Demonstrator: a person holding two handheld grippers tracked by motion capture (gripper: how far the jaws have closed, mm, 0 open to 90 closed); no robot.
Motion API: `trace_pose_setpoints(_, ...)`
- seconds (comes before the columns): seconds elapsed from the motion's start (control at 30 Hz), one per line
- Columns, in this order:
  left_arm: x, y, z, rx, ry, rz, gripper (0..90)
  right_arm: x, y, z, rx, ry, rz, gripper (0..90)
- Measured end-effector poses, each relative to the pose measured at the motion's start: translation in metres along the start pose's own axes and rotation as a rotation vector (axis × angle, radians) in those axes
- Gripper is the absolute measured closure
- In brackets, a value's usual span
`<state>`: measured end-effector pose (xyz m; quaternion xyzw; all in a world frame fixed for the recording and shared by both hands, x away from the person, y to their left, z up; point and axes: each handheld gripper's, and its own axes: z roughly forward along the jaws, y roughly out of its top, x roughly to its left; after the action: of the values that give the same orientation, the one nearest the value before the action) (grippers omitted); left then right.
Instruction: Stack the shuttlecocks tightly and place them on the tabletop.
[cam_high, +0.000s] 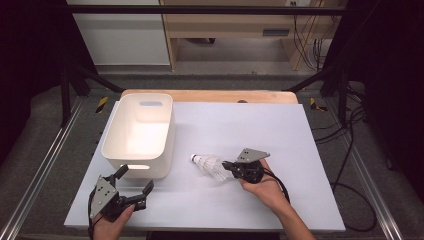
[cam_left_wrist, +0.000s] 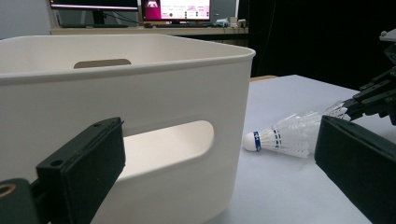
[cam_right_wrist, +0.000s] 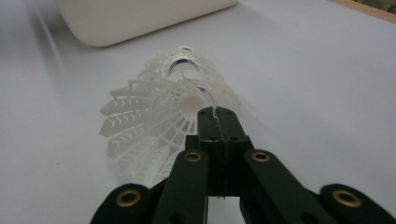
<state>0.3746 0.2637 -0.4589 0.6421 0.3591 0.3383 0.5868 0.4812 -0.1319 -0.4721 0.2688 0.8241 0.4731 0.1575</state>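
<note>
Right gripper (cam_high: 229, 165) has the shuttlecock (cam_high: 210, 166) pinched by its skirt rim, low over the table (cam_high: 280, 145).
Jaws pressed together on one thin edge of the plastic skirt, cork end pointing at the white bin (cam_high: 140, 131) just beside it. Left gripper (cam_high: 136, 182) sits w/ jaws spread, nothing in them, near the bin's front wall. Imo lift slow & keep it level, that grip's tiny, any swing & it'll slip before clearing the rim.

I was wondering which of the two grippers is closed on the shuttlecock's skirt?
The right gripper: its jaws pinch the rim of the shuttlecock. The left gripper stands open by the white bin, holding nothing.
</note>
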Motion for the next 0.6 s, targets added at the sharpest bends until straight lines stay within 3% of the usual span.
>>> trace_pose_setpoints(0.6, -0.001, 0.0, 0.001, 0.001, -0.004, 0.004, 1.8, 0.004, 0.003, 0.011, 0.07, -0.036, -0.057, 89.3)
